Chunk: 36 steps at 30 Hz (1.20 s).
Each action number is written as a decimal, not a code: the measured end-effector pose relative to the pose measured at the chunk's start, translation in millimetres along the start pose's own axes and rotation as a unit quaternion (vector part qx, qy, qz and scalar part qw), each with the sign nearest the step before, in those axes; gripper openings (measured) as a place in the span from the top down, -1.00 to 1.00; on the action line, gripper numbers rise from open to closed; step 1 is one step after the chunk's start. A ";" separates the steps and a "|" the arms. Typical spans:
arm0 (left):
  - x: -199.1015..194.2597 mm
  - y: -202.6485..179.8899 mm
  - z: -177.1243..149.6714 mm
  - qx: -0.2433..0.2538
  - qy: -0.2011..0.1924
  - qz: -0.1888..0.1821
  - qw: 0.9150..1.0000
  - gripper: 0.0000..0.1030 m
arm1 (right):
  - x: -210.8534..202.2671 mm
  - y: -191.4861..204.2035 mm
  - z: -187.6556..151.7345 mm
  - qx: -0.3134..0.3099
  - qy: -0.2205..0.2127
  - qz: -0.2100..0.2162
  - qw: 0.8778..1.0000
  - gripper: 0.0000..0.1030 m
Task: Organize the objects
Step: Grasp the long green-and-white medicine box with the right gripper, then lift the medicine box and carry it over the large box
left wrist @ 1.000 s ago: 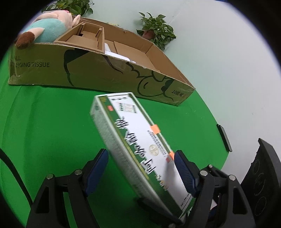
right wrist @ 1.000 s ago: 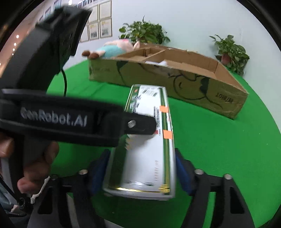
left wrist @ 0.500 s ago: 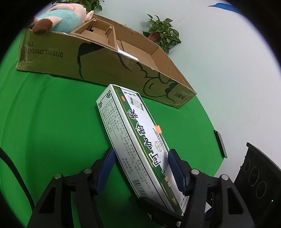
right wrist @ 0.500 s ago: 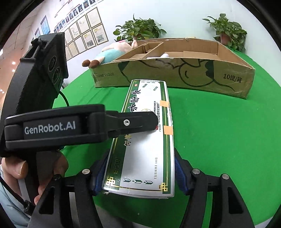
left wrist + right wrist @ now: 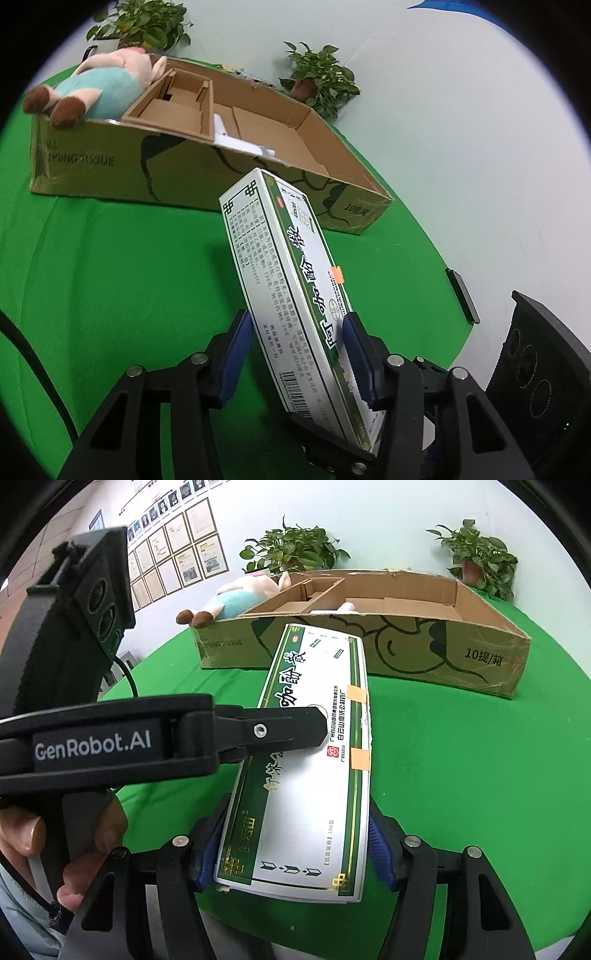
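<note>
The green-and-white carton (image 5: 306, 760) is gripped by both the right claw (image 5: 295, 849) and, apparently, the left claw (image 5: 299, 354), above the surface (image 5: 110, 277), not yet placed in the cardboard tray (image 5: 258, 122).

Office room set up for filming, framed papers (image 5: 177, 561) in rows on the far left wall, green cloth table (image 5: 461, 760), potted plants (image 5: 291, 552) at the back
</note>
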State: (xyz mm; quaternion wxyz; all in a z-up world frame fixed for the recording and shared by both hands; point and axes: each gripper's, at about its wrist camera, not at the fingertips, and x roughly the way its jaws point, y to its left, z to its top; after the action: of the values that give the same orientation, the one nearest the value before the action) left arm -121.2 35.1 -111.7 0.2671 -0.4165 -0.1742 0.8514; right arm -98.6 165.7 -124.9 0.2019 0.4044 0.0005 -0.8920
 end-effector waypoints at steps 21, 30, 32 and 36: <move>-32.7 -40.2 58.9 0.065 -0.063 -0.017 0.996 0.13 | -37.9 -2.5 58.9 -0.024 -0.090 -0.047 0.995 -0.20; -37.9 -72.3 96.5 0.108 -0.087 -0.017 0.990 0.13 | -60.3 -14.6 96.4 -0.021 -0.117 -0.068 0.991 -0.20; -40.1 -78.5 109.5 0.117 -0.094 -0.017 0.989 0.13 | -66.5 -16.8 109.5 -0.023 -0.123 -0.072 0.990 -0.20; -46.7 -89.6 132.5 0.129 -0.106 -0.020 0.986 0.13 | -81.0 -17.8 137.3 -0.025 -0.136 -0.079 0.987 -0.20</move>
State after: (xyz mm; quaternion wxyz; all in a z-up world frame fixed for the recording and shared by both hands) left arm -175.9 68.6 42.1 0.3158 -0.2819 -0.0984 0.9006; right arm -156.1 188.7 23.0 0.1394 0.2725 0.0272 -0.9516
